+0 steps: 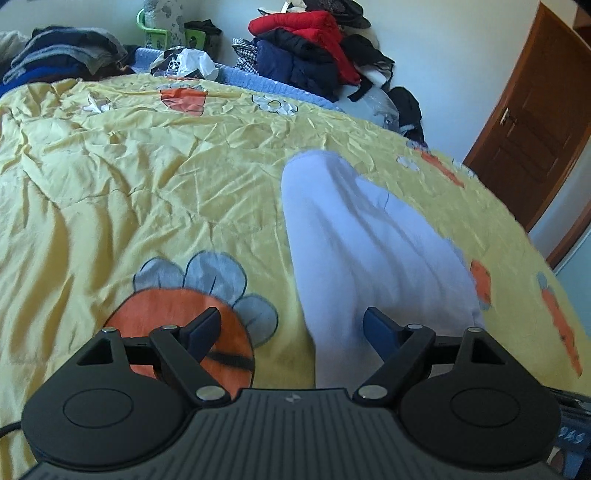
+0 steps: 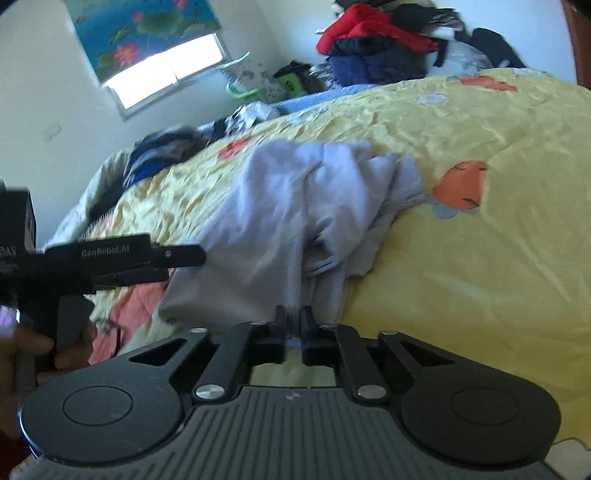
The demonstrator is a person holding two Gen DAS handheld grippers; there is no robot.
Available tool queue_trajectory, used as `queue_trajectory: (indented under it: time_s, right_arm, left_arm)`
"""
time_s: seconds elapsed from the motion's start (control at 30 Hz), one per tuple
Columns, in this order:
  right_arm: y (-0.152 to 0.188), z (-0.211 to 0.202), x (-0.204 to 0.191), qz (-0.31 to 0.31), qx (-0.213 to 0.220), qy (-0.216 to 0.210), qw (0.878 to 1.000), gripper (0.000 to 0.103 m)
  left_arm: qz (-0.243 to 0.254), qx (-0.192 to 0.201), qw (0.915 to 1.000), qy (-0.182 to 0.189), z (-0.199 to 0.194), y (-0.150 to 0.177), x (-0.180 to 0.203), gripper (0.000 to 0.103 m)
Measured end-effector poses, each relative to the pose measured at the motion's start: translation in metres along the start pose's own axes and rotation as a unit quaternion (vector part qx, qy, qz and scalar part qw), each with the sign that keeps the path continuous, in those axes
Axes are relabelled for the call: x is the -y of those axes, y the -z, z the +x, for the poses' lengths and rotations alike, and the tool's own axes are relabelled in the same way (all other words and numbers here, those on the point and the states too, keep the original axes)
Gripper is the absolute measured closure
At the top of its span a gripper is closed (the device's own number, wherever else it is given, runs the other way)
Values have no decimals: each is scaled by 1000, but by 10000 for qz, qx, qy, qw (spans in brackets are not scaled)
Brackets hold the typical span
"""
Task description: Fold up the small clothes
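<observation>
Rumpled yellow cartoon-print bedspread (image 1: pixel 147 177) covers the bed; heaped dark and red clothes (image 1: pixel 314 48) at far edge. Pale lavender-grey soft garment (image 2: pixel 288 218) lies crumpled mid-spread. Right gripper (image 2: pixel 294 319) narrow, pinching the garment's near hem. Left gripper (image 1: pixel 291 325) wide apart, holding nothing, over the garment's edge.

Home bedroom. Bed under a crumpled yellow cartoon-print quilt (image 1: pixel 147 166). Heaped jackets and clothes (image 1: pixel 314 48) against the far wall, more folded darks (image 1: pixel 59 55) far left. Brown panelled door (image 1: pixel 535 110) at right. Window (image 2: pixel 166 70) with lotus-print blind (image 2: pixel 144 26).
</observation>
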State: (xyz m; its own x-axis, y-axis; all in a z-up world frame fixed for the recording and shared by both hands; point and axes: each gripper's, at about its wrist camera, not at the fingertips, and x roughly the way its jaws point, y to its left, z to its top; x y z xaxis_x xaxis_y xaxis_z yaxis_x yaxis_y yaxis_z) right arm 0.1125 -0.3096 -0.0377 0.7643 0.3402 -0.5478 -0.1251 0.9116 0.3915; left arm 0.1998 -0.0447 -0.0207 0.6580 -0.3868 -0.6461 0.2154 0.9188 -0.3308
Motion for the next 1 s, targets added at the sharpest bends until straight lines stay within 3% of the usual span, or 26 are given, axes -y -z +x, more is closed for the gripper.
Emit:
queue_trajectory:
  time_s: [0.03, 0.1, 0.2, 0.43, 0.5, 0.57, 0.63, 0.73, 1.0]
  right_arm:
    - [-3, -2, 7, 170, 111, -5, 9998, 48]
    - [-12, -6, 26, 677, 418, -27, 9968, 17]
    - [-23, 2, 47, 1059, 471, -131, 9932, 21]
    - [-44, 56, 60, 1450, 343, -754, 9860, 37]
    - [-52, 73, 61, 1497, 384, -833, 9845, 43]
    - [-59, 87, 57, 1439, 339, -834, 9855, 52]
    - [-64, 97, 50, 1261, 281, -750, 9888, 69]
    - [-65, 98, 41, 1005, 255, -597, 9928, 76]
    - [-77, 78, 2, 541, 626, -832, 9931, 78]
  left_arm:
    - [-66, -21, 10000, 66, 3, -3, -1, 17]
    - [-236, -149, 9993, 259, 14, -9, -5, 14]
    - [-339, -113, 9981, 496, 25, -14, -6, 3]
    - [-150, 89, 9960, 873, 46, -18, 7, 2]
    - [136, 184, 9968, 761, 49, -14, 17, 4]
    - [508, 301, 9967, 552, 48, -7, 26, 28]
    - [680, 410, 9957, 480, 45, -1, 32, 58]
    - [628, 524, 9952, 538, 40, 1, 32, 77]
    - [888, 1260, 9879, 200, -5, -2, 35, 81]
